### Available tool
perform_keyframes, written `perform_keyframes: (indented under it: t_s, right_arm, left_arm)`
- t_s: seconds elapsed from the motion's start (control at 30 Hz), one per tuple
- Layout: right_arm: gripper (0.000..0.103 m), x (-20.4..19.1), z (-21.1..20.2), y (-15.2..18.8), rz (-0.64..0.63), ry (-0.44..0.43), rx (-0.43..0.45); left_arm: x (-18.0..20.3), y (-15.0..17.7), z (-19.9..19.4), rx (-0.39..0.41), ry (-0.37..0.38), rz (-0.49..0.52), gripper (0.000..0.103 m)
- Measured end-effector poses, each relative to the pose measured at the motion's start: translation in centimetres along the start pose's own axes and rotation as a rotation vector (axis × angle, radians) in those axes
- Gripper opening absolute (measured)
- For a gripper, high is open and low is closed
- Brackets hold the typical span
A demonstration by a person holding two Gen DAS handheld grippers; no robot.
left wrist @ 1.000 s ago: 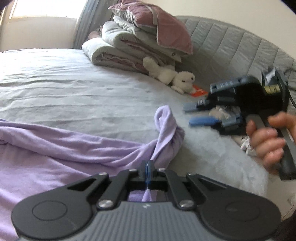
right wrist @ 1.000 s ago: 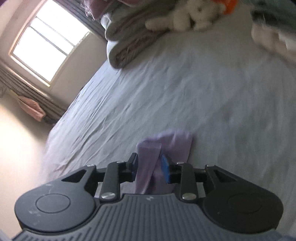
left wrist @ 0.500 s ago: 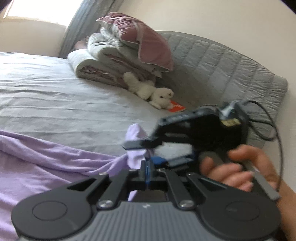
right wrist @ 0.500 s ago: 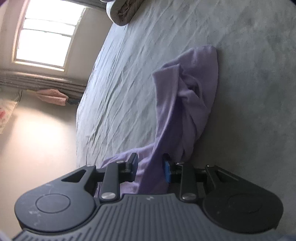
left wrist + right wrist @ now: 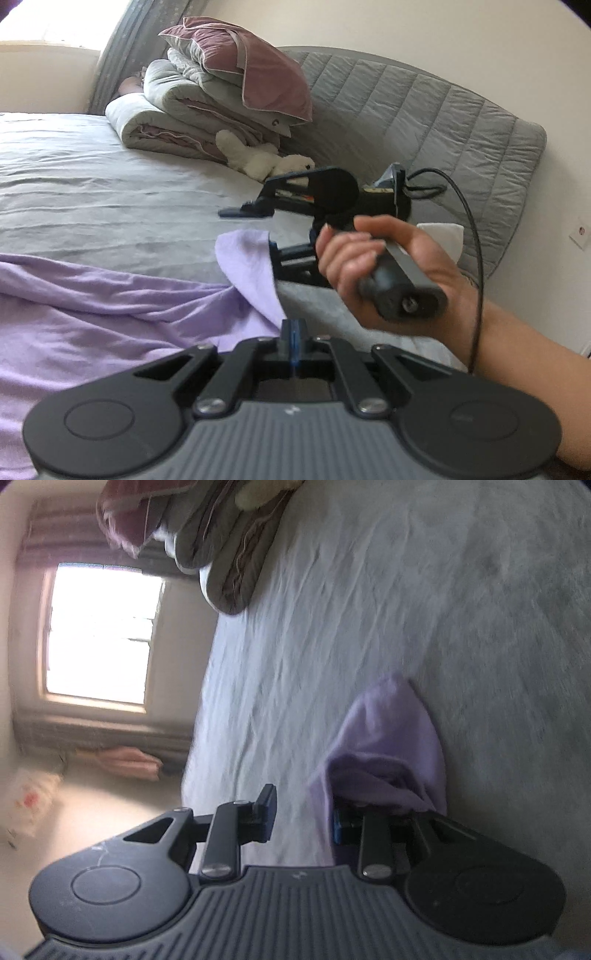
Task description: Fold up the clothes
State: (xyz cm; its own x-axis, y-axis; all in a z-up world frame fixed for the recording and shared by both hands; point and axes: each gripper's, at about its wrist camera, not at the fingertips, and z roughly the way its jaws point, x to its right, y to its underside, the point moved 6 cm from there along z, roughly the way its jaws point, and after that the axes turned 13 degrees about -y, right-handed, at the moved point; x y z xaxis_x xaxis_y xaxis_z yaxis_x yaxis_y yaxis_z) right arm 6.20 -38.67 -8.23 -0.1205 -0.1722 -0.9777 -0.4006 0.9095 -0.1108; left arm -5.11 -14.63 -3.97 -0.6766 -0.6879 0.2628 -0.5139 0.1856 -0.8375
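Handling the lilac garment [image 5: 110, 317] on the bed [image 5: 110, 199], expect soft, light cloth; take hems. Your left hand-held gripper [image 5: 293, 334] pinches its edge; the right hand-held gripper [image 5: 303, 812] stands apart, cloth apparently draping one finger.

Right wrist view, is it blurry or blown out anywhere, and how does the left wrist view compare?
Right wrist view: smeared by motion blur, the window blown out to white, the grey bed sheet streaky, the purple garment soft-edged. Left wrist view: sharper overall, only the right gripper and the hand holding it slightly blurred; fisheye bends the headboard.
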Motion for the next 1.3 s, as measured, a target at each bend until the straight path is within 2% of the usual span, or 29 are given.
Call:
perform_keyframes:
  t_s: [0.1, 0.23, 0.33, 0.4, 0.47, 0.57, 0.7, 0.8, 0.87, 1.0, 1.17, 1.23, 1.3]
  right_arm:
    - [0.019, -0.4, 0.0, -0.4, 0.005, -0.04, 0.025]
    - [0.016, -1.7, -1.4, -1.2, -0.037, -0.064, 0.067]
    - [0.01, -2.8, -3.0, -1.9, -0.078, -0.086, 0.113]
    - [0.01, -3.4, -4.2, -2.3, -0.12, -0.071, 0.148]
    - [0.009, -4.0, -5.1, -2.5, -0.174, -0.039, 0.18]
    - [0.009, -5.0, -6.2, -2.8, -0.294, 0.055, 0.204]
    - [0.009, -5.0, -7.2, -2.6, -0.469, 0.23, 0.195]
    - [0.009, -3.4, -7.8, -2.3, -0.568, 0.361, 0.159]
    - [0.009, -1.9, -8.9, -2.3, -0.566, 0.404, 0.137]
    - [0.009, 0.5, -10.0, -3.3, -0.482, 0.412, 0.099]
    - [0.009, 1.5, -11.7, -3.8, -0.308, 0.359, 0.071]
    - [0.009, 1.4, -12.1, -3.7, -0.266, 0.352, 0.062]
    - [0.011, 1.1, -12.3, -3.3, -0.25, 0.371, 0.039]
  left_arm:
    - [-0.1, 0.2, 0.0, -0.005, -0.004, 0.002, 0.0]
    - [-0.4, 0.3, -0.1, -0.006, -0.006, -0.001, 0.0]
    - [-0.5, 0.3, -0.4, 0.0, -0.002, 0.003, 0.0]
    - [-0.4, 0.3, -0.5, 0.001, 0.003, 0.008, 0.0]
    - [-0.2, 0.4, -0.6, 0.0, 0.012, 0.012, 0.0]
    - [0.1, 0.6, -0.6, -0.006, 0.025, 0.026, 0.0]
    - [0.7, 1.0, -0.5, -0.027, 0.036, 0.063, 0.0]
    - [1.4, 1.8, -0.3, -0.064, 0.048, 0.111, 0.0]
    - [1.8, 2.6, 0.0, -0.098, 0.057, 0.144, 0.0]
    - [2.4, 4.3, 0.3, -0.15, 0.048, 0.217, 0.0]
    - [2.5, 4.3, 0.1, -0.12, 0.02, 0.262, 0.002]
    - [2.3, 3.9, 0.1, -0.095, 0.002, 0.267, 0.008]
    - [2.0, 3.6, 0.4, -0.078, -0.019, 0.274, 0.028]
